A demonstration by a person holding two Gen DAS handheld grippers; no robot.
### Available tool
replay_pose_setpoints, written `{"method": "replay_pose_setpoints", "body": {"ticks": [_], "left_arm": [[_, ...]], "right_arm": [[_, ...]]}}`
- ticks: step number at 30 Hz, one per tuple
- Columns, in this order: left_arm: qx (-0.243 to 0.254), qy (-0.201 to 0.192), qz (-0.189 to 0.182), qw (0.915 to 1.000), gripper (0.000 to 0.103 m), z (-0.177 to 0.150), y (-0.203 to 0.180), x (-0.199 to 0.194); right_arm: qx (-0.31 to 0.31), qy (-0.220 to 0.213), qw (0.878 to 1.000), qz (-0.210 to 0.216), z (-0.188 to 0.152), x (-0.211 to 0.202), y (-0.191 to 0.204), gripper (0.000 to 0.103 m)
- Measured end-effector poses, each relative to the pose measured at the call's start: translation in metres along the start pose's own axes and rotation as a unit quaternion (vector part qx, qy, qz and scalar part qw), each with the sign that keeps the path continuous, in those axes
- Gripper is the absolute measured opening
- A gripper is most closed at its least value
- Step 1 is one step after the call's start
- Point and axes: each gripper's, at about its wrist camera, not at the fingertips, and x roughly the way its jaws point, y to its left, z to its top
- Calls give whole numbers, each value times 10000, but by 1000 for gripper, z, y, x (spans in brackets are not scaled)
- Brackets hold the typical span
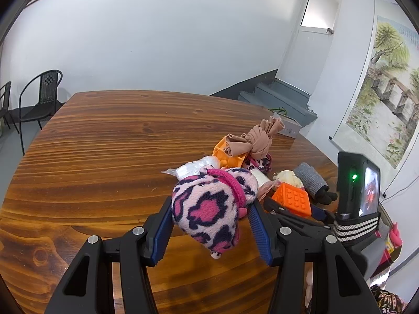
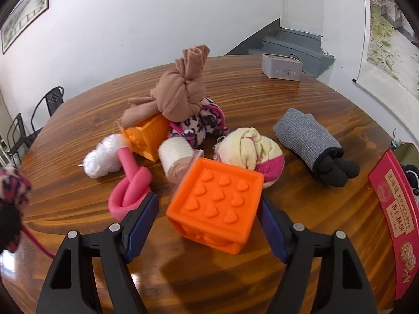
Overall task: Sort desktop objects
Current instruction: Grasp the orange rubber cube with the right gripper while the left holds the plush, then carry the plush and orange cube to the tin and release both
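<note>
Left gripper (image 1: 210, 225) fingers pinch a soft, light fleece sock bundle (image 1: 209, 206); right gripper (image 2: 209, 225) fingers spread around a squashy orange cube (image 2: 214, 209), best squeezed mid-sides.

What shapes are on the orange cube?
Raised hearts on the orange cube, clearest in the right wrist view.

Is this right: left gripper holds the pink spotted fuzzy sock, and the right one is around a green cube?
Not quite. The cube between the right gripper fingers is orange, not green, as the right wrist view shows. The left gripper does hold the pink spotted fuzzy sock.
</note>
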Motion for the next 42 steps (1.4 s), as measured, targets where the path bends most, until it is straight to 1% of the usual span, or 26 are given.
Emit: {"method": "replay_pose_setpoints", "body": {"ticks": [1, 5, 7, 9, 18, 29, 34, 42], "left_arm": [[-11, 1, 4, 10000, 57, 0, 0, 0], [-35, 0, 26, 10000, 57, 0, 1, 0], [-30, -21, 24, 10000, 57, 0, 1, -2], [-16, -45, 22, 10000, 57, 0, -1, -3], [79, -77, 0, 9999, 57, -1, -8, -6], [179, -129, -44, 9997, 57, -3, -18, -10], [293, -139, -93, 9994, 57, -5, -26, -12], [516, -104, -186, 9984, 57, -12, -46, -11]], "right_arm": [[0, 20, 10000, -55, 0, 2, 1, 66], [1, 87, 9996, -257, 2, 11, 7, 62], [3, 55, 9998, -202, 0, 6, 7, 59], [63, 48, 10000, -31, -2, 0, 4, 59], [278, -208, 9990, 291, -10, -27, -4, 59], [208, -524, 9980, 276, -15, -40, -6, 59], [331, -513, 9978, 267, -18, -38, -18, 59], [508, -670, 9960, 307, -28, -60, -41, 59]]}}
